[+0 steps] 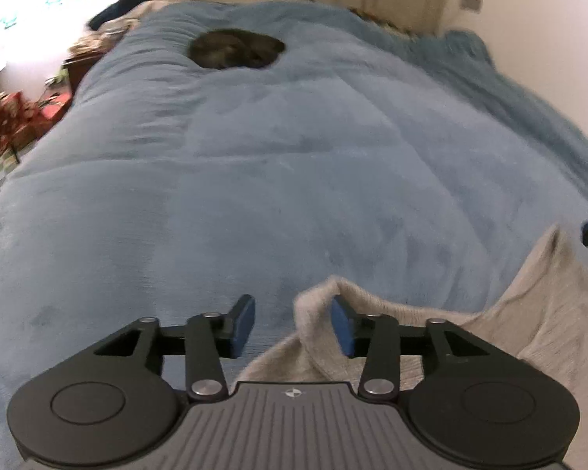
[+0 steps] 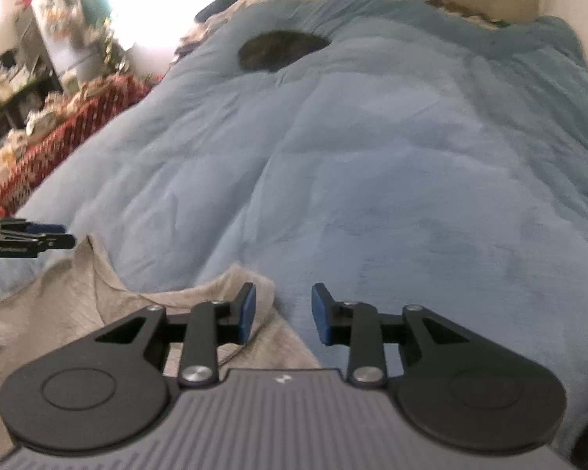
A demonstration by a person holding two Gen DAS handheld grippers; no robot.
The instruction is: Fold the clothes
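Through my left wrist camera, I am hovering my left gripper (image 1: 292,325) over the near edge of the bed covered in a plush blue blanket (image 1: 254,164), jaws standing partly apart and gripping nothing. The pale beige knitted garment (image 1: 529,313) is lying crumpled at the bed's near edge, off to the right. One raised fold of it is poking up between my fingers, leaning against the right-hand blue pad (image 1: 343,327), while the left-hand pad is sitting clear over bare blanket. The risk I am judging here: closing now would pinch only that loose ridge, so the cloth could bunch or slip free instead of lifting as a clean edge.

Through my right wrist camera, my right gripper (image 2: 282,313) is likewise partly open and empty. The same garment is spreading to the left along the near edge, its corner lying under and behind my left-hand pad (image 2: 247,313); the gap between the fingers is showing mostly blanket. Grabbing here, I could catch the blanket along with the knit. A dark rounded shape (image 2: 282,51), too blurred to identify, is resting near the bed's far edge.
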